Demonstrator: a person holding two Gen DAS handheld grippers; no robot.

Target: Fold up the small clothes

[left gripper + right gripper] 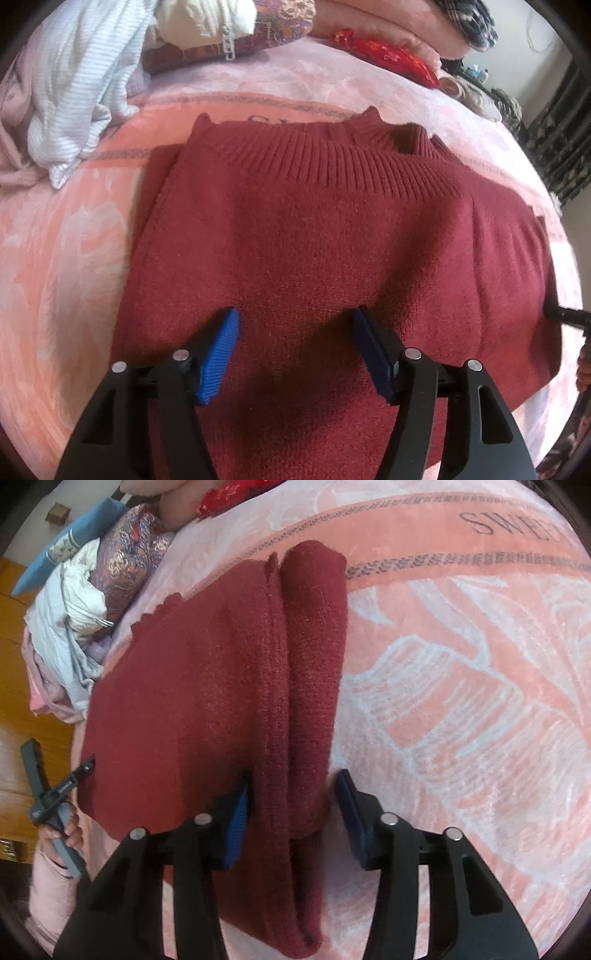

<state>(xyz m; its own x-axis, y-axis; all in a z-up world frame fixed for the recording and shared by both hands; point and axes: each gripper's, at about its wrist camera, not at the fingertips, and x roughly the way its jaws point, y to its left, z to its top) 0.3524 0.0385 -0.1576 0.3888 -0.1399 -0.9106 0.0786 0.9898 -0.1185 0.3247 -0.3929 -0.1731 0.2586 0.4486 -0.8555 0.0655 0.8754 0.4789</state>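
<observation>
Straddling the folded sleeve [314, 686] of the red sweater [332, 236] on the bed, the right tool [291, 805] is standing open; closing shallow risks pinching one layer. Left tool [295, 332] is hovering open above the sweater's body.

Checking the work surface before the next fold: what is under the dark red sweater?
The dark red sweater lies flat on a pink patterned blanket, which shows around its edges. Its lettered stripe runs under the collar end. Whatever lies beneath the sweater's middle is covered.
</observation>
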